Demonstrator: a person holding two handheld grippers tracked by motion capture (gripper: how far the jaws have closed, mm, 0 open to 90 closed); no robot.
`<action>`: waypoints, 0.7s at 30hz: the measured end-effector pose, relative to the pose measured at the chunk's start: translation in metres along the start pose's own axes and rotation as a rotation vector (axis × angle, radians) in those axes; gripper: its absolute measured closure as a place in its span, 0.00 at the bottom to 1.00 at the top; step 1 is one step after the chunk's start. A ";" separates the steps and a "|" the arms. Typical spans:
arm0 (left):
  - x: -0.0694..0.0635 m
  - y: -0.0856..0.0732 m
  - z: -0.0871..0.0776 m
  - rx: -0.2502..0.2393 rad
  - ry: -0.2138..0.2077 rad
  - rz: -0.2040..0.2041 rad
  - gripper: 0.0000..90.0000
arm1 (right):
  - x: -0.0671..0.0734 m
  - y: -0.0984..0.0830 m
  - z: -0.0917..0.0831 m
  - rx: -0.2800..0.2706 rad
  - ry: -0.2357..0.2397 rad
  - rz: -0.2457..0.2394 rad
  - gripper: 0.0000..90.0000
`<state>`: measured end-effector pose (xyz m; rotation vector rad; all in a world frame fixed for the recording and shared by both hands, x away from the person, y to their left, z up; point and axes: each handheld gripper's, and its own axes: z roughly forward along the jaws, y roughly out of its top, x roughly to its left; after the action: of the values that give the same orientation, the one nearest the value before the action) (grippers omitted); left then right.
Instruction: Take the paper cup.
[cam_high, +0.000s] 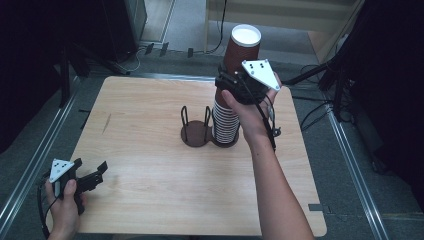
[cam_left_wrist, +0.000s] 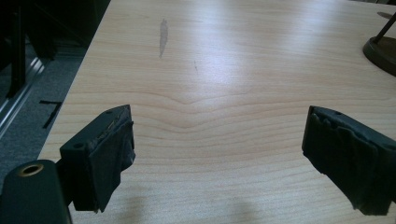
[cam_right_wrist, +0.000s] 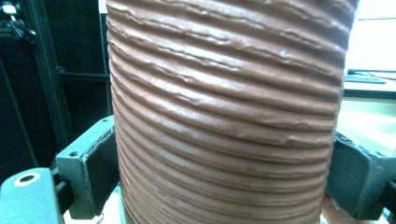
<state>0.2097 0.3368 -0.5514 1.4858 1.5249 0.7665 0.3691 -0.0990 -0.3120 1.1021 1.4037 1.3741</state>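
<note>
Probably lab, floor rails (cam_high: 30, 170), cables (cam_high: 312, 117)

Overhead light brightens the pale wooden tabletop (cam_high: 150, 125); surroundings stay dark. Glare streaks the left gripper view toward 12 o'clock. The brown ribbed paper cup (cam_right_wrist: 224, 112) appears soft, slightly blurred.

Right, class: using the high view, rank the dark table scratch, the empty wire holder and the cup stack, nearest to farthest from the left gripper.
From the left gripper:
1. Dark scratch, table's left.
2. Empty wire holder, centre.
3. Cup stack, right of the holder.
</note>
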 end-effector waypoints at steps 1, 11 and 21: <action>0.000 0.000 0.000 0.000 -0.001 -0.001 0.11 | -0.001 0.002 -0.001 -0.006 -0.002 0.002 0.11; 0.000 0.000 0.000 -0.003 -0.004 -0.003 0.11 | -0.015 0.017 -0.008 -0.041 -0.011 0.038 0.11; 0.000 0.000 0.000 -0.003 0.002 -0.003 0.11 | -0.032 0.006 -0.017 -0.028 -0.043 0.040 0.11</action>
<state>0.2097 0.3367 -0.5514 1.4811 1.5266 0.7684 0.3605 -0.1345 -0.3054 1.1407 1.3339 1.3863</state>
